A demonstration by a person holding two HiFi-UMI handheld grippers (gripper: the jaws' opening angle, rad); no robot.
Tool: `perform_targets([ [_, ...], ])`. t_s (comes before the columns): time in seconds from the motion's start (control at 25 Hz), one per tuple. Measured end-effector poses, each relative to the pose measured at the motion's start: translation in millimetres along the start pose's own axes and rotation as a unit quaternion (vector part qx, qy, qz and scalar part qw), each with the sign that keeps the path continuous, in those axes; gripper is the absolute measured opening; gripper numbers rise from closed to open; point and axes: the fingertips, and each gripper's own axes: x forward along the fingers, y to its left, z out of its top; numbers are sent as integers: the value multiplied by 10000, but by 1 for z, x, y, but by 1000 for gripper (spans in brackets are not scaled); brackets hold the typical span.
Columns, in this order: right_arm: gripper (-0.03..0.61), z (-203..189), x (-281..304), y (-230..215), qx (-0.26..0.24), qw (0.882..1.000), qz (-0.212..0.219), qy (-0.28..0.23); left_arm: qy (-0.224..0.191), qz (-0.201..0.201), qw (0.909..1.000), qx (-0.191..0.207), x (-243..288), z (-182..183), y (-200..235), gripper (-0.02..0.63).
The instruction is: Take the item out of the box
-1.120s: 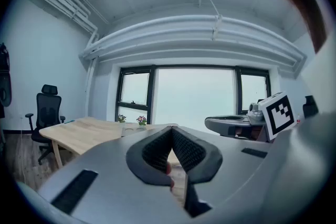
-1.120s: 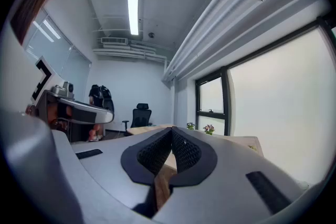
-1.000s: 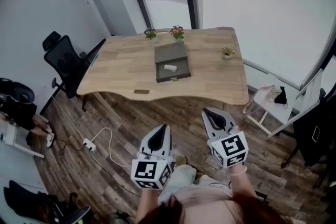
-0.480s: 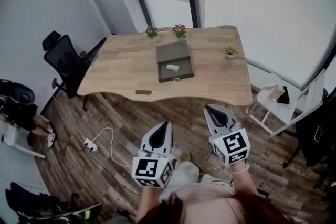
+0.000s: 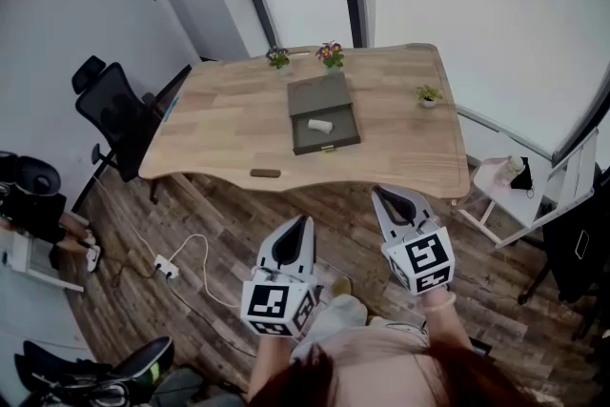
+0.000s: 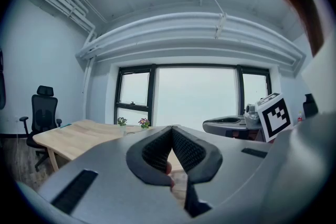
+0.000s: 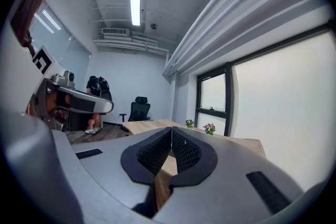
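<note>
Since the earlier frames the wooden table [image 5: 229, 129] has slid a little to the right in the head view and looks slightly nearer. Both grippers sit a touch lower in the picture, which suggests the person is walking up to it.

The left gripper [image 5: 304, 222] and the right gripper [image 5: 379, 194] are held side by side over the plank floor, noses pointing at the table. Each has its jaws pressed together with nothing between them, as both gripper views show. That fits carrying them to the workplace rather than working, and neither is anywhere near reaching yet.

The open grey box [image 5: 324, 114] lies well ahead of both grippers, beyond the table's near edge and roughly on the line between them. Its lid is folded back on the far side. The item, a small white roll-like thing [image 5: 319, 124], lies loose on the box floor. It is exposed from above, so a gripper could come down on it once the jaws are spread.

Three small potted plants [image 5: 332, 53] stand farther off than the box, clear of the path to it.
</note>
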Motion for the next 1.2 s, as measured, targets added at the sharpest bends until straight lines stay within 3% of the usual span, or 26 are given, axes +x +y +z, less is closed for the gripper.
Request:
perform_targets([
  [0.6, 0, 8, 76, -2, -211, 9997, 98, 99, -112, -188, 9997, -78, 50, 11, 53, 3],
  [1.2, 0, 20, 140, 2, -238, 9995, -113, 188, -91, -515, 9986, -79, 78, 18, 104, 3],
])
